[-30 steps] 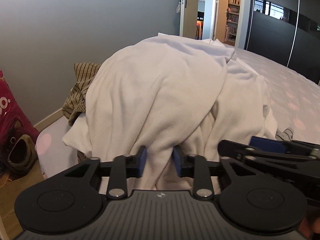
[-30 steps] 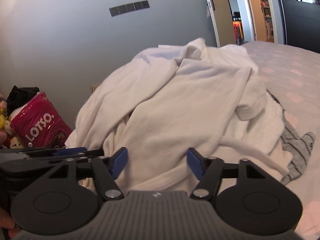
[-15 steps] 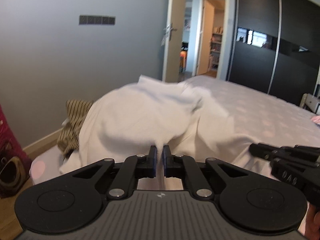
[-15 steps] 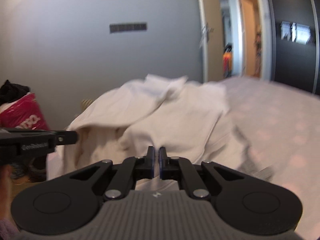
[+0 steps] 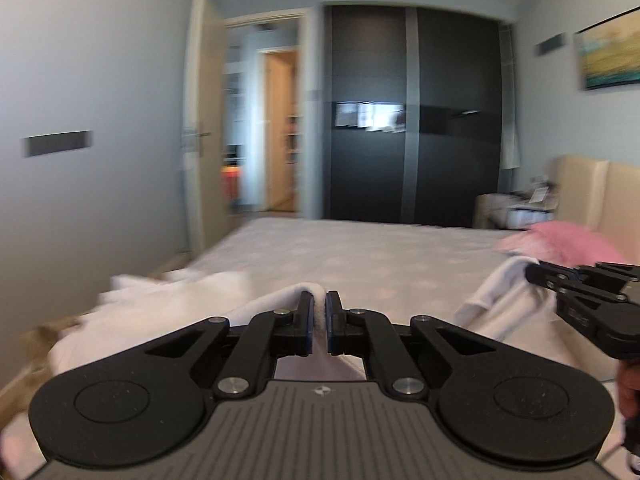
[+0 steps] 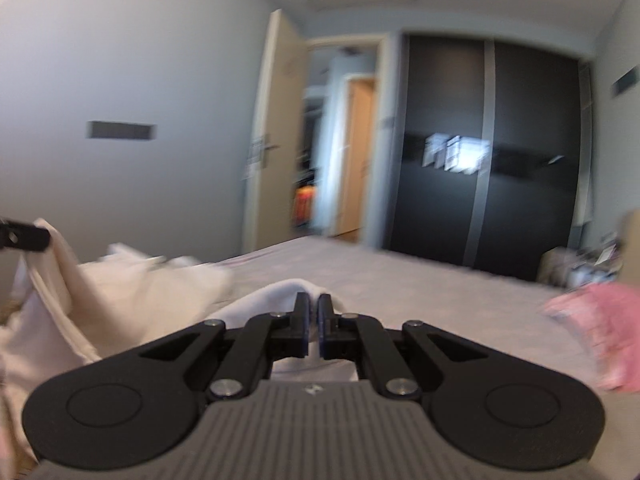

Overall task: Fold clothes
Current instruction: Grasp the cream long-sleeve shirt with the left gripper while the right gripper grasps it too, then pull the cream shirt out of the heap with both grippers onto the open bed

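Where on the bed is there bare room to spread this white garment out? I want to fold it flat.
The bed lies bare across its middle, from the white pile at its left edge to the pink fabric near the headboard. The left edge by the wall is crowded with clothes.

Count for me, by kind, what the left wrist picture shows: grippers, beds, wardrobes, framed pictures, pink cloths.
Grippers: 2, the left gripper and the right gripper, each shut on white cloth
Bed: 1
Wardrobe: 1
Framed picture: 1
Pink cloth: 1
Total: 6
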The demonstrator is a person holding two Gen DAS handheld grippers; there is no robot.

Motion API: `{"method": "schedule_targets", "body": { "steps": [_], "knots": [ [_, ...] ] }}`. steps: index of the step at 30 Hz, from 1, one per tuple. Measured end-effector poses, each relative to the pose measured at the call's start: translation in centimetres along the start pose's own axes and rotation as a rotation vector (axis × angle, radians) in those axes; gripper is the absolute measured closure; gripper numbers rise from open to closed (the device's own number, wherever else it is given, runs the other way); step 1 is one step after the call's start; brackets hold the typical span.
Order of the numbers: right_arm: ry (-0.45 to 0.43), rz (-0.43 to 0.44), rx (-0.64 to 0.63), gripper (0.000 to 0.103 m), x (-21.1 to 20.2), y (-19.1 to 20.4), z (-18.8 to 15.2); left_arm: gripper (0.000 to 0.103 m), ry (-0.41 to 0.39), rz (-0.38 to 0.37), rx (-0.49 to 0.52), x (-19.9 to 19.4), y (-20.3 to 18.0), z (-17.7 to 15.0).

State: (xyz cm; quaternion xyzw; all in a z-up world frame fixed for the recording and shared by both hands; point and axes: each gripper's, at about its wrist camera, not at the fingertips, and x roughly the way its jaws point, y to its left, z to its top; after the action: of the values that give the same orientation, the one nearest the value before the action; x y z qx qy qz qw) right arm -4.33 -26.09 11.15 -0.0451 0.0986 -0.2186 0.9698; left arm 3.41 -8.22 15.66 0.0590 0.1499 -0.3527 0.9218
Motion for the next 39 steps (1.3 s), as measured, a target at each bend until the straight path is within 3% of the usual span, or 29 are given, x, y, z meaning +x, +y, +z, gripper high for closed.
{"method": "schedule_targets", "body": {
  "steps": [8, 11, 15, 22, 25, 27, 30, 32, 33, 36, 39],
  "knots": [
    [-0.123, -0.299, 0.005, 0.098, -7.3, -11.1, 4.4, 0.099, -0.069, -0.32, 0.108, -0.6, -10.7, 4.4],
    [-0.131, -0.373, 0.0, 0.098, -9.1, -14.4, 5.4, 0.099, -0.038, -0.376, 0.115, 1.6, -12.6, 4.8],
    [-0.057, -0.399, -0.008, 0.098, -8.7, -16.8, 4.3, 0.099, 0.1, -0.35, 0.105, 6.5, -13.6, 2.8],
    [0.205, -0.261, 0.07, 0.098, -4.1, -17.3, -4.7, 0.099, 0.373, -0.145, 0.145, 14.2, -8.7, -7.2],
    [0.324, -0.125, 0.103, 0.098, -1.8, -16.0, -9.1, 0.099, 0.483, -0.074, 0.168, 16.9, -6.5, -11.1],
    [0.389, -0.038, 0.103, 0.097, -0.8, -14.9, -11.8, 0.099, 0.54, -0.048, 0.17, 16.5, -6.5, -13.2],
    [0.454, 0.021, 0.077, 0.092, 0.8, -13.1, -14.1, 0.097, 0.578, -0.04, 0.178, 16.4, -5.9, -15.1],
    [0.461, 0.029, 0.086, 0.068, 1.2, -13.2, -14.8, 0.09, 0.566, -0.049, 0.206, 15.8, -6.2, -15.7],
    [0.463, 0.033, 0.095, 0.063, 1.4, -13.3, -15.0, 0.084, 0.554, -0.057, 0.228, 15.1, -6.7, -15.7],
    [0.458, 0.04, 0.155, 0.061, 1.4, -14.1, -15.1, 0.076, 0.5, -0.091, 0.319, 13.9, -8.5, -16.0],
    [0.48, 0.047, 0.197, 0.061, 1.2, -15.1, -15.3, 0.076, 0.464, -0.161, 0.38, 12.8, -10.4, -15.9]
  ]
}}
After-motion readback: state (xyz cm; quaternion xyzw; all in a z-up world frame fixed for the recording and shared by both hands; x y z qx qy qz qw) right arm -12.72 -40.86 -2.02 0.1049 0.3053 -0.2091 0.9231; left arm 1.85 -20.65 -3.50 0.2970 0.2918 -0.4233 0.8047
